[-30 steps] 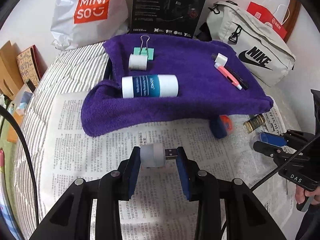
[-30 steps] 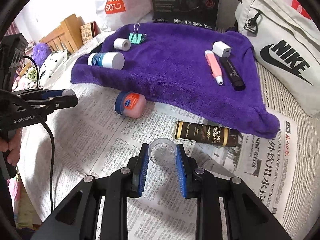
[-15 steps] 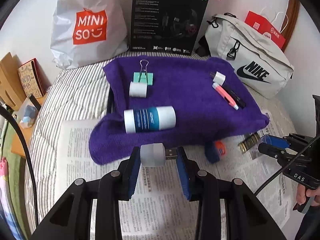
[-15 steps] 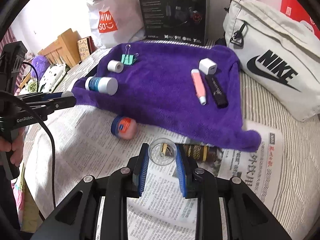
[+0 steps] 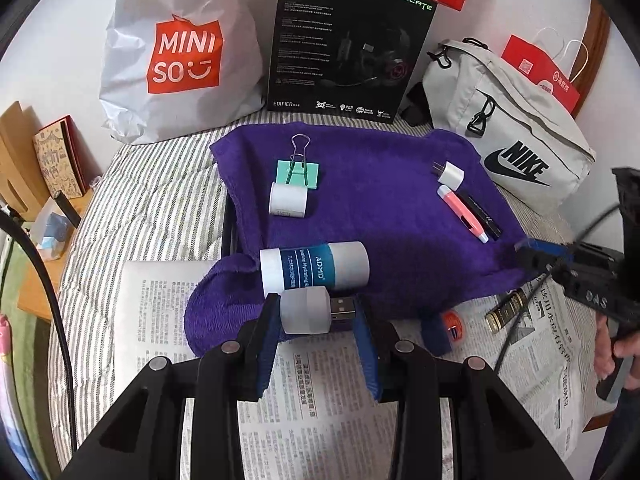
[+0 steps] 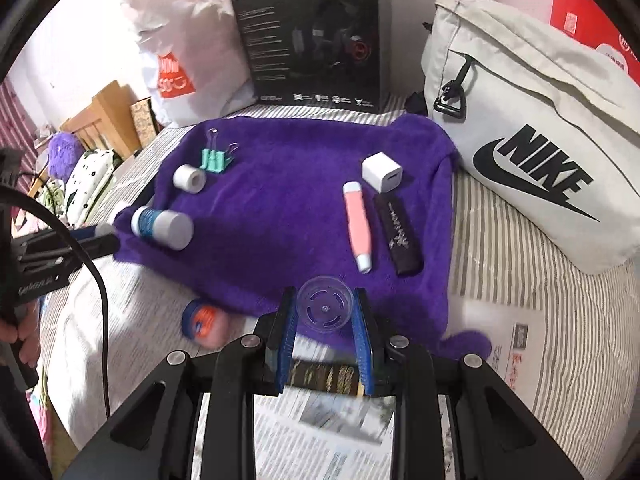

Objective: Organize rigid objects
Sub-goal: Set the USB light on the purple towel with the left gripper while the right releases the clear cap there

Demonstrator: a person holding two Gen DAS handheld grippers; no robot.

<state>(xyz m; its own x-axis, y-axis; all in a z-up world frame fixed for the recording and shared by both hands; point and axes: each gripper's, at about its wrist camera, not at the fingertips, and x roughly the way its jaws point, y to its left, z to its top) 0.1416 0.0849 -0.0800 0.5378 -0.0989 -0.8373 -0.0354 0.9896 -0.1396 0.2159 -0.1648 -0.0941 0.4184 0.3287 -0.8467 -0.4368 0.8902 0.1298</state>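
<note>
My left gripper (image 5: pixel 316 314) is shut on a small white USB plug light (image 5: pixel 308 314), held above the near edge of the purple towel (image 5: pixel 380 208). My right gripper (image 6: pixel 325 308) is shut on a clear round plastic cap (image 6: pixel 325 307) over the towel's (image 6: pixel 280 208) front edge. On the towel lie a blue-and-white tube (image 5: pixel 314 268), a white roll (image 5: pixel 288 199), a green binder clip (image 5: pixel 298 170), a white charger cube (image 6: pixel 381 172), a pink pen (image 6: pixel 357 226) and a black stick (image 6: pixel 398 234). On the newspaper (image 5: pixel 328 400) sit an orange-and-blue jar (image 6: pixel 202 322) and a dark gold-lettered tube (image 6: pixel 324 376).
Behind the towel stand a white Miniso bag (image 5: pixel 180 56), a black headset box (image 5: pixel 348 40) and a grey Nike bag (image 5: pixel 508 148). A wooden shelf (image 5: pixel 24 160) sits at the left beside the striped bed (image 5: pixel 152 184). A hand (image 5: pixel 616 356) holds the other gripper's grip at the right.
Both grippers have moved forward and up from over the newspaper to the towel's near edge, each still holding its object. The right one also shifted right, past the jar and the dark tube.
</note>
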